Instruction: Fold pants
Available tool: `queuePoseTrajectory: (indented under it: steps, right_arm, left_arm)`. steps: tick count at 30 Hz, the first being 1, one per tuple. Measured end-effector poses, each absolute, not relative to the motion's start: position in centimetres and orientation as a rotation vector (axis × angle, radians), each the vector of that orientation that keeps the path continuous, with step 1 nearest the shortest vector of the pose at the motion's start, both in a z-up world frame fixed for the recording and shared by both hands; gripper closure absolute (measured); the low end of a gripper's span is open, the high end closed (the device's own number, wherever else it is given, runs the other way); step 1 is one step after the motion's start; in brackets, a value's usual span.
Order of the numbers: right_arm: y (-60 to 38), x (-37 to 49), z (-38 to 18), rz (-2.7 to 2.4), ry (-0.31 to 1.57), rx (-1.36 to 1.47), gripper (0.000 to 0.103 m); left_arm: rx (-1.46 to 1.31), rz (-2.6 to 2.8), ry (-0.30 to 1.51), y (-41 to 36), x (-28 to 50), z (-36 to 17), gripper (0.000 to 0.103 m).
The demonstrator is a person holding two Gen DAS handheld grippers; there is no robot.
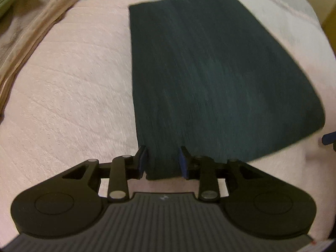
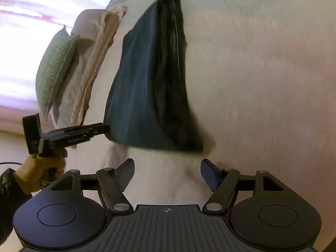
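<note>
The pants [image 1: 212, 73] are dark teal, folded into a flat, roughly rectangular stack that lies on a pale pink bedspread [image 1: 69, 88]. From the left wrist view the top layer looks smooth, with a straight left edge and a right edge that flares outward toward the near side. From the right wrist view the stacked fold layers show along the right side of the stack as dark, nearly black bands — several thicknesses, one over another.

The left hand-held gripper [image 1: 162, 160] is clenched on the near left corner of the pants, the cloth bunched between its blue-padded fingers [image 1: 183, 159]. In the right wrist view this same tool reaches in from the left, carried by a person's hand [image 2: 42, 168], and its tip meets the near left corner of the stack.

The right hand-held gripper [image 2: 168, 174] is released, jaws spread wide, with bare bedspread between them; it sits just near of the stack's near edge and does not touch it.

To the left of the pants lie beige folded fabric [image 2: 94, 63] and a green textured pillow [image 2: 55, 71], apart from the stack. To the right and on the near side the bedspread is open — nothing rests there.
</note>
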State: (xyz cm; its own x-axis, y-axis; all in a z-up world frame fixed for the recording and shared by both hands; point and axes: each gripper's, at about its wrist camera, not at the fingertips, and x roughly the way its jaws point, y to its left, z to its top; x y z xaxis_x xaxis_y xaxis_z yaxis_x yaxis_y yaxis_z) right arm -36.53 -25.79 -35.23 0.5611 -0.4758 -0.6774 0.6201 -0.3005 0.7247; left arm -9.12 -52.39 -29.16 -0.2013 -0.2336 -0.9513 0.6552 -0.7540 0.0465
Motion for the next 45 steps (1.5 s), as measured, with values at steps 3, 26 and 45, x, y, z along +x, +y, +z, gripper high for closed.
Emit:
queuePoseTrajectory:
  steps: [3, 26, 45]
  right_arm:
    - [-25.2, -34.6, -37.1, -1.15, 0.036, 1.55, 0.032]
    - [-34.3, -50.3, -27.1, -1.388, -0.07, 1.413, 0.095]
    - [-36.1, -59.1, -28.7, -1.556, 0.131, 1.254, 0.056]
  left_arm:
    - [1.461, -2.021, 0.494, -52.2, -8.3, -29.0, 0.074]
    - [1.348, -2.289, 0.534, -47.8, -13.7, -22.6, 0.073]
    - [1.295, -2.23, 0.623, -56.6, -21.6, -31.4, 0.064]
